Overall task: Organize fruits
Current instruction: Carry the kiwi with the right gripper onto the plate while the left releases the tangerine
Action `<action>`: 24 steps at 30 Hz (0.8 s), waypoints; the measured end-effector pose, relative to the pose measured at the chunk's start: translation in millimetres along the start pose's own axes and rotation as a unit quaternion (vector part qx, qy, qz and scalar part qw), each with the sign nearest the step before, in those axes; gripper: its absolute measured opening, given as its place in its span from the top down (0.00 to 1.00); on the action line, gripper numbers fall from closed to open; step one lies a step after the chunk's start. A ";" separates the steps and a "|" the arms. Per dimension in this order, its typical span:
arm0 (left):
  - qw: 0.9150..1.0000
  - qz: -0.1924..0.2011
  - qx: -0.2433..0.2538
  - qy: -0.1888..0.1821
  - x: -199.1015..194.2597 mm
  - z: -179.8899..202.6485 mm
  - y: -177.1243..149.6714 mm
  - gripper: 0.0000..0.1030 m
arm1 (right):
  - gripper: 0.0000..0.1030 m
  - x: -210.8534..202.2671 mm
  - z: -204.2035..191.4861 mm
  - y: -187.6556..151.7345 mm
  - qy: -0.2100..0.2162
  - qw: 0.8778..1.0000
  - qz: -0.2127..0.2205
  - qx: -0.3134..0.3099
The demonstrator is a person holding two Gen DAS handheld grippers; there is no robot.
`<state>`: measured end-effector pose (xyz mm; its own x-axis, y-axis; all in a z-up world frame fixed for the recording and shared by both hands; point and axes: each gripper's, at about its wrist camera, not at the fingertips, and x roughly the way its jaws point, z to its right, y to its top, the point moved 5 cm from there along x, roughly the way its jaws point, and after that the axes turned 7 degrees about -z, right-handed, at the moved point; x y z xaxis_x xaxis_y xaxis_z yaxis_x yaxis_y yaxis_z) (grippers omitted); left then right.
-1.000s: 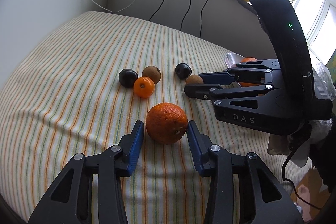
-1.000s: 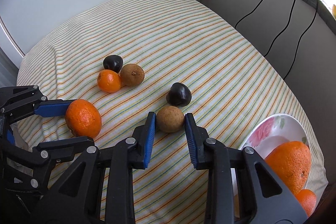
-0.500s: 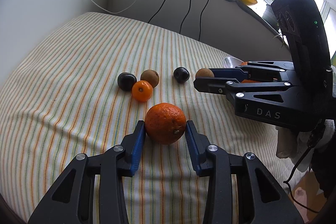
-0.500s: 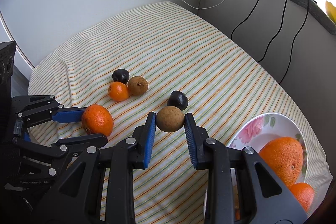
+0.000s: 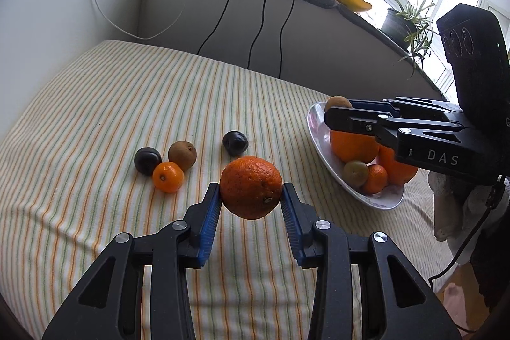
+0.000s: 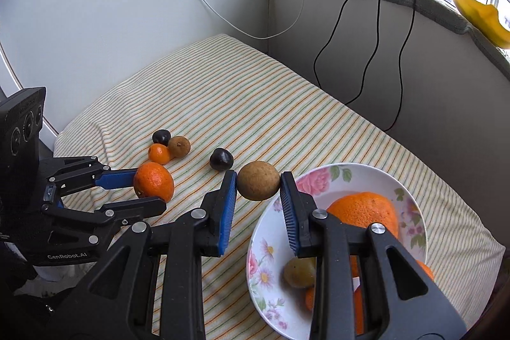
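Hanging at the plate's (image 6: 411,196) 10 o'clock rim, the brown fruit (image 6: 258,184) sits clenched in the right claw (image 6: 258,191), nearer the plate. The left claw (image 5: 251,196) grips an orange (image 5: 251,187) above the tabletop (image 5: 95,117), plate at 2 o'clock.

A striped cloth (image 5: 134,104) carries two plums, a kiwi, a mandarin and a floral bowl (image 6: 322,180).
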<state>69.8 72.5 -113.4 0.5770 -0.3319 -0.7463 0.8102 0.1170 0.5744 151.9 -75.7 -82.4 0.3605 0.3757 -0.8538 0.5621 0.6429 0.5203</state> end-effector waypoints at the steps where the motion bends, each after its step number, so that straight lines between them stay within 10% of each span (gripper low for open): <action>1: 1.000 0.001 0.004 -0.002 1.1 3.5 2.4 0.64 | 0.72 -3.1 5.9 -0.8 -0.002 1.000 0.002 0.004; 24: 0.997 -0.012 0.068 -0.030 38.4 70.4 35.3 0.64 | 0.72 -20.8 113.6 -15.2 -0.028 0.995 0.009 0.090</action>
<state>113.2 -2.0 -98.1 0.5463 -0.3893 -0.7416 0.8005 -0.0177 0.5990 220.5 -169.1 -70.2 0.4107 0.3446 -0.8441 0.6779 0.5037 0.5355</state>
